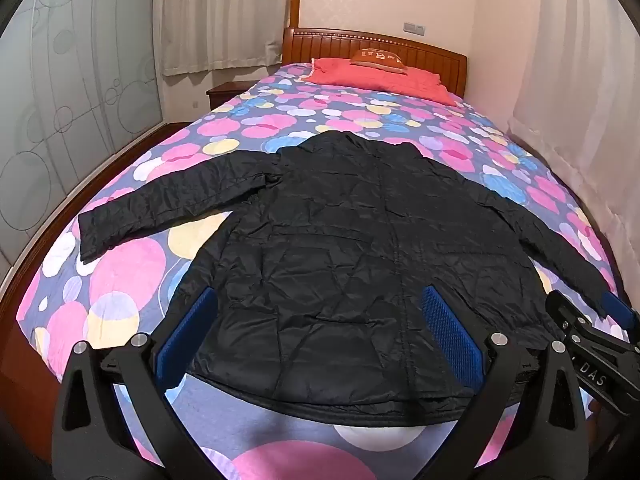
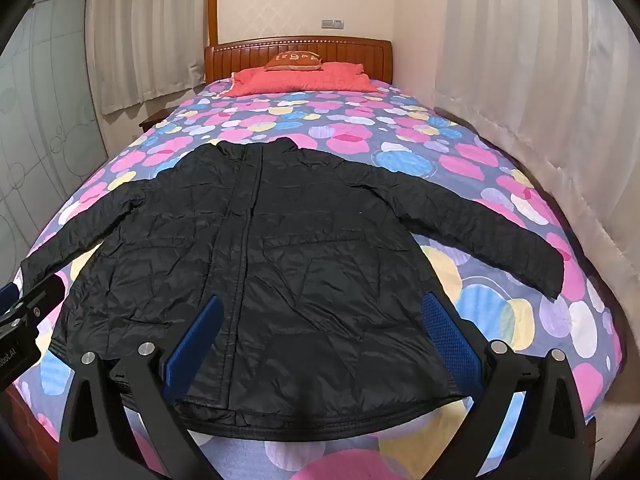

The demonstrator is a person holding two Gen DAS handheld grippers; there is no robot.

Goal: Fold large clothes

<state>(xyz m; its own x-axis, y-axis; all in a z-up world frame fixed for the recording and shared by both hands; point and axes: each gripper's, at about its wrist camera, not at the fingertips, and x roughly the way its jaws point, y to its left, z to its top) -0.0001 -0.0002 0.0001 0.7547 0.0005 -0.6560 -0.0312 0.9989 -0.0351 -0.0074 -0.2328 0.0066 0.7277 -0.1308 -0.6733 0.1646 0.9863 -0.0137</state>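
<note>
A large black quilted jacket (image 1: 340,248) lies flat, front up, on the bed, collar toward the headboard, both sleeves spread out to the sides. It also shows in the right wrist view (image 2: 288,256). My left gripper (image 1: 320,320) is open and empty, held above the jacket's hem. My right gripper (image 2: 324,324) is open and empty too, above the hem a little to the right. The right gripper shows at the right edge of the left wrist view (image 1: 592,340). The left gripper shows at the left edge of the right wrist view (image 2: 20,320).
The bed has a spotted pink, blue and yellow cover (image 1: 132,264). A red pillow (image 1: 380,78) with a small cushion lies by the wooden headboard (image 1: 432,54). Curtains (image 2: 540,100) hang close along the right side. A wardrobe (image 1: 60,100) and a nightstand (image 1: 224,94) stand left.
</note>
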